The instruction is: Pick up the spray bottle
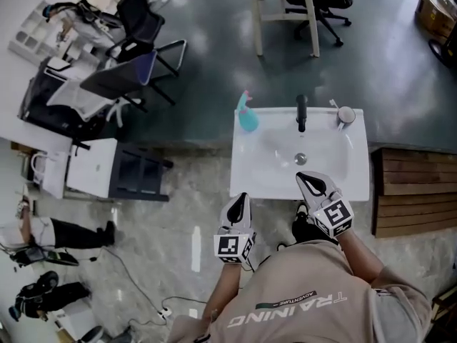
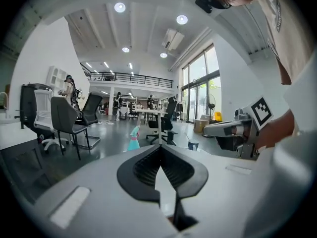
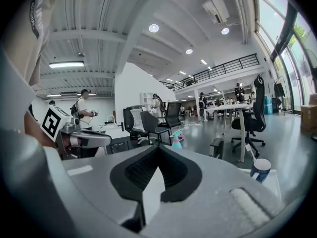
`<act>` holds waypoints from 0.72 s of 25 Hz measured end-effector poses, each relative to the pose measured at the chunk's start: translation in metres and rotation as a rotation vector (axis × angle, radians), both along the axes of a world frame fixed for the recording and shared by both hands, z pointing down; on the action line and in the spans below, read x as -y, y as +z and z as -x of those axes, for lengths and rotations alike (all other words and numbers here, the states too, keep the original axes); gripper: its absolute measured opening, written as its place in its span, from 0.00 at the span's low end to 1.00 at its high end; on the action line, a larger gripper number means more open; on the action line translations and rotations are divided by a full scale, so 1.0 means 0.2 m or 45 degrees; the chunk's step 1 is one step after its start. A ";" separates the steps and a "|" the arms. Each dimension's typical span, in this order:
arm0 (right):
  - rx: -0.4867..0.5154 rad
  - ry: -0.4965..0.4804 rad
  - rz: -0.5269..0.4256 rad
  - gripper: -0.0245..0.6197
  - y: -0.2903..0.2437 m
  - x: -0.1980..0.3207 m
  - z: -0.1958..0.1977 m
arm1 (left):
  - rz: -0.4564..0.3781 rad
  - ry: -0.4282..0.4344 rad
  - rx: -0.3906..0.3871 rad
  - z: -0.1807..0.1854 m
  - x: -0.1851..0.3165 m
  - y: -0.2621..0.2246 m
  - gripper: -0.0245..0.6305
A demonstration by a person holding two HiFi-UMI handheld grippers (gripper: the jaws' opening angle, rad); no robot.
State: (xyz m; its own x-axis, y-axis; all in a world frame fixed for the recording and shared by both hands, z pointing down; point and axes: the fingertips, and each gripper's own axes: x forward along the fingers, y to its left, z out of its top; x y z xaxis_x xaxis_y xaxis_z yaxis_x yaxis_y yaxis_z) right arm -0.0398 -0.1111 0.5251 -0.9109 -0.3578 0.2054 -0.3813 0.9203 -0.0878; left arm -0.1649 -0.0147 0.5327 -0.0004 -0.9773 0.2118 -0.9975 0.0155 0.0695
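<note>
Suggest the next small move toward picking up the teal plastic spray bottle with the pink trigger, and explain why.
Probably open the left gripper. Its jaws are shut on nothing, and the teal plastic spray bottle stands upright at the far left corner of the white sink basin, on that gripper's side and well apart from it. The jaws need to be open before it closes in.

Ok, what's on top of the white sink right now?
A teal spray bottle at its back left corner, a black tap in the middle, a cup back right. The right tool covers part of the front edge.
</note>
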 end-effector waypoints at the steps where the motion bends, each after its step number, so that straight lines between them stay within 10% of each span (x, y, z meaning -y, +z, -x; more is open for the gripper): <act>1: 0.002 -0.012 0.003 0.04 0.00 0.05 0.01 | -0.007 -0.012 0.000 0.01 0.06 -0.02 0.06; 18: -0.004 -0.036 0.064 0.04 0.04 0.49 0.07 | 0.006 -0.047 0.009 0.15 0.57 -0.06 0.06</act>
State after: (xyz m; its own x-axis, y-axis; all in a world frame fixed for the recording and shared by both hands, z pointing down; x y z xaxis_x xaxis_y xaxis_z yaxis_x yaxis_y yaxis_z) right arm -0.0529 -0.2089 0.5333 -0.9199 -0.3209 0.2256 -0.3553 0.9253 -0.1328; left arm -0.1942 -0.1289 0.5199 -0.0382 -0.9756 0.2160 -0.9967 0.0528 0.0621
